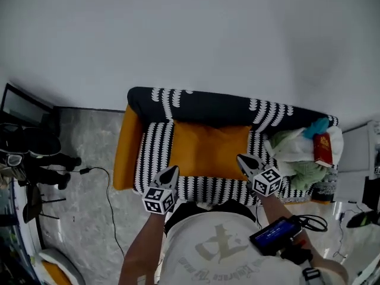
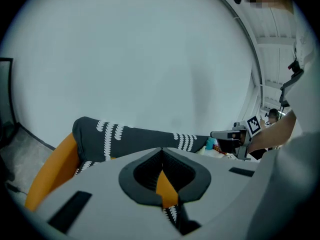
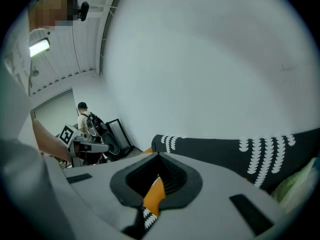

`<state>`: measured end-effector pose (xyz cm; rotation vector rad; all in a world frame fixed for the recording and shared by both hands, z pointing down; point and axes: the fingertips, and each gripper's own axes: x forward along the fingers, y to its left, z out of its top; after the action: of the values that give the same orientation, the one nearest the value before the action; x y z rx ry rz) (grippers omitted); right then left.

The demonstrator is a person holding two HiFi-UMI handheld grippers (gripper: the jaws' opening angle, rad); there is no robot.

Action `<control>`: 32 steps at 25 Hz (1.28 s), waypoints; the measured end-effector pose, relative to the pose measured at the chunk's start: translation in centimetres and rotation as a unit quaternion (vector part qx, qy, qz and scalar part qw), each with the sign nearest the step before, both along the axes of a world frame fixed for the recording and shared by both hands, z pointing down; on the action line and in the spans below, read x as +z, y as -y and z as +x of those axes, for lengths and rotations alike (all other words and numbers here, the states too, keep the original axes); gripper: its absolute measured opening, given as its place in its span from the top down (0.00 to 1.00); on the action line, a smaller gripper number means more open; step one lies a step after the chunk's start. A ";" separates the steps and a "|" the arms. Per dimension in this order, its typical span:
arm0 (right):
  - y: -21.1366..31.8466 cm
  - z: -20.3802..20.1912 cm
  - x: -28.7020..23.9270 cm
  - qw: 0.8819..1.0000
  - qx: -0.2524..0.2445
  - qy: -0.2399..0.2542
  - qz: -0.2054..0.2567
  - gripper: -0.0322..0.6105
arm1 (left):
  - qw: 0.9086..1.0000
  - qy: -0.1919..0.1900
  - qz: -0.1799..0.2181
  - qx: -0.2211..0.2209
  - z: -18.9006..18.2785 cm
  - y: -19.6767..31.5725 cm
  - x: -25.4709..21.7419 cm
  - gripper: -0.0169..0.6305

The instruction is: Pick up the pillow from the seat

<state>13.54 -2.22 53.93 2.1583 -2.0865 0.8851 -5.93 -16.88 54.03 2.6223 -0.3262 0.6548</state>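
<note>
Nearest in the head view is the person's pale shirt [image 1: 228, 248], which cuts off the front edge of the seat [image 1: 155, 153]. Just beyond it, the left gripper [image 1: 171, 172] and right gripper [image 1: 242, 159] are held level with each other and point at the sofa [image 1: 208, 107]. Each one's fingers [image 2: 131, 183] [image 3: 191, 183] are pressed together with nothing pinched between them. Only a sliver of orange shows past them in the gripper views.

The orange pillow [image 1: 209, 150] lies flat in the middle of the striped seat, against the dark backrest. Its two front corners sit beside the gripper tips; whether either tip touches it I cannot tell.

The seat's right end is filled by what looks like crumpled cloth [image 1: 300, 159], with a red book [image 1: 322, 149] on top. An orange armrest [image 1: 124, 144] closes the left end.

To the left, the grey floor [image 1: 89, 135] carries a black cable [image 1: 104, 180], and dark equipment [image 1: 29, 147] stands at the edge. A plain white wall [image 1: 190, 34] rises behind.
</note>
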 end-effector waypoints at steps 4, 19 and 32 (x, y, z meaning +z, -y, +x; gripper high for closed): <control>0.5 0.7 1.6 0.999 0.034 -0.001 -0.024 0.93 | 1.000 0.012 -0.015 0.025 0.9 2.2 2.2 0.96; 1.1 2.8 7.8 0.990 0.109 0.004 -0.090 0.93 | 0.993 0.045 -0.052 0.093 4.7 6.2 8.5 0.96; -1.4 5.6 17.0 0.979 0.125 0.054 -0.151 0.93 | 0.988 0.109 -0.098 0.048 4.2 6.2 17.5 0.96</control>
<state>19.11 -0.78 70.98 2.2764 -1.6077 1.2745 -1.75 -23.11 71.49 2.3945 -0.1902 0.9600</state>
